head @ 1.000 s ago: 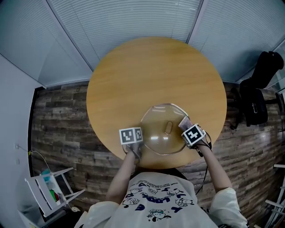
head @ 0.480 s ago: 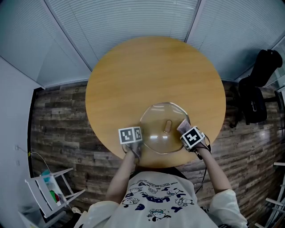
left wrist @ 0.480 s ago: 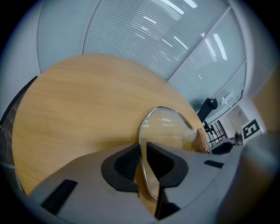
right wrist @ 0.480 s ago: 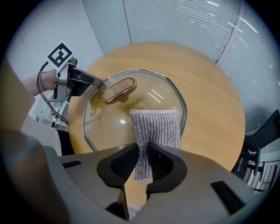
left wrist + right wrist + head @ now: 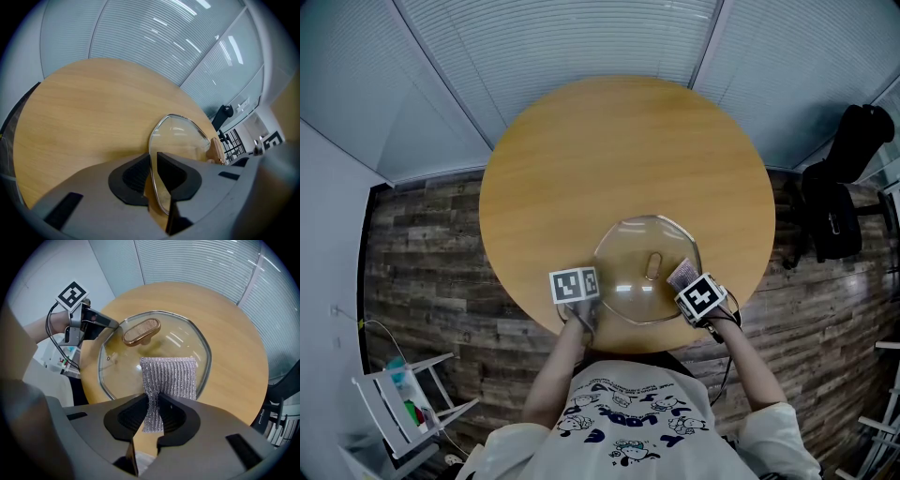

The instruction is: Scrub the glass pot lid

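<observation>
Round wooden table (image 5: pixel 619 150), glass lid (image 5: pixel 633 251), mesh scrubber (image 5: pixel 168 378)

You are in what looks like an office meeting room: a round wooden table (image 5: pixel 581 169), slatted blinds (image 5: pixel 562 47) across the glass walls behind it, a wood-plank floor (image 5: pixel 422 253), and a black chair (image 5: pixel 834 225) beyond the table's right edge.

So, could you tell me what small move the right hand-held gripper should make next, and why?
Probably sweep the mesh scrub cloth sideways across the glass pot lid. The right hand-held gripper is shut on the cloth, which rests on the glass just short of the handle, and the left hand-held gripper clamps the lid's rim to steady it.
</observation>
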Tool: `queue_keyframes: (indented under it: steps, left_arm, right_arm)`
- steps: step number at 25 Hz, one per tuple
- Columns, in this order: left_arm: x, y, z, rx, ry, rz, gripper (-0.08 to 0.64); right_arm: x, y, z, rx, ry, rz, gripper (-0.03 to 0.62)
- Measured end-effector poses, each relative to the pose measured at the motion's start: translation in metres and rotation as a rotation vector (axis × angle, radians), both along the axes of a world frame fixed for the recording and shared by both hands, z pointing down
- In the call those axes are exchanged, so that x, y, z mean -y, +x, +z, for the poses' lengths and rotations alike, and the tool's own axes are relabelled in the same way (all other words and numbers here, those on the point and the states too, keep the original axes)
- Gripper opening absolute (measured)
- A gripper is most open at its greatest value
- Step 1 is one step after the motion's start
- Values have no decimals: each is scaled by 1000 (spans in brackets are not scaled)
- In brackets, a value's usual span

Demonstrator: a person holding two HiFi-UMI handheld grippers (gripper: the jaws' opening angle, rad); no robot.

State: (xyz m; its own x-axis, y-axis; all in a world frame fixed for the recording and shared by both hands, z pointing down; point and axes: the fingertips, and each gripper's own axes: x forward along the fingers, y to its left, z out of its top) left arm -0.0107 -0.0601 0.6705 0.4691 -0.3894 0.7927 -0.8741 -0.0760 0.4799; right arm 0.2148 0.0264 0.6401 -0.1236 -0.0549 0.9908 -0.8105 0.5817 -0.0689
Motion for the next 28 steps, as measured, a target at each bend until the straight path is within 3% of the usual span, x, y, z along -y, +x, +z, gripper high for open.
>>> queue_keyframes:
  steps: [28]
  left_arm:
    - [-1, 0, 0, -2, 6, -5, 58]
  right_arm:
    - [-29, -40, 1, 85, -67, -13, 75]
